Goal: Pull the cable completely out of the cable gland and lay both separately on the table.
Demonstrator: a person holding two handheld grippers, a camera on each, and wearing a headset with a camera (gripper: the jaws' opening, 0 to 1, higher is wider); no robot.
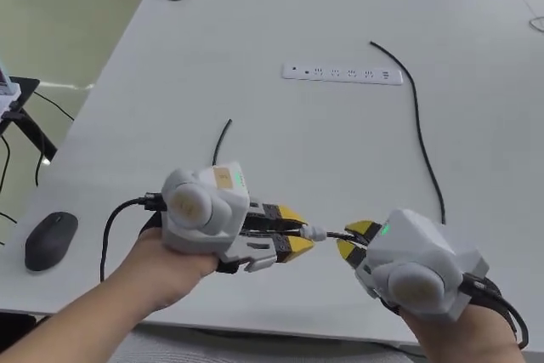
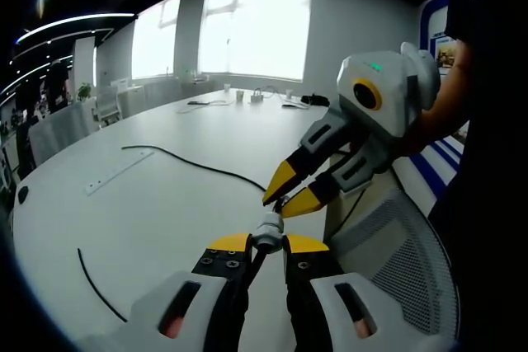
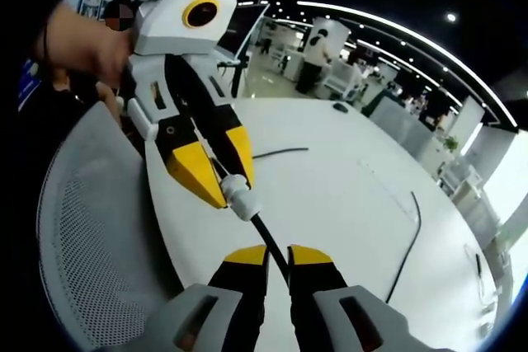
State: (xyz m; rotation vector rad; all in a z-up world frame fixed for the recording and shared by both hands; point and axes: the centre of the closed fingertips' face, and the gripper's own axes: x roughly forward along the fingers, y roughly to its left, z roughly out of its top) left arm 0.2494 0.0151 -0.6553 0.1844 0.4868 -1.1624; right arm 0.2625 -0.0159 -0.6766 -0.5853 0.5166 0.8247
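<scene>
Low centre of the head view, over the white table (image 1: 255,125): left gripper (image 1: 293,231) jaws clamp the cable gland (image 1: 313,232); right gripper (image 1: 353,241) jaws pinch the cable (image 1: 336,235) emerging from it.

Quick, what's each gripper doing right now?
Left gripper: shut on the cable gland.
Right gripper: shut on the cable.

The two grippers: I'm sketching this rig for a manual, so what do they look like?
The left gripper and the right gripper both have rounded white housings and black jaws with yellow tips. A black lead leaves the back of the left one; a green light glows on the right one, and a black strap wraps that wrist. Forearms are bare.
</scene>
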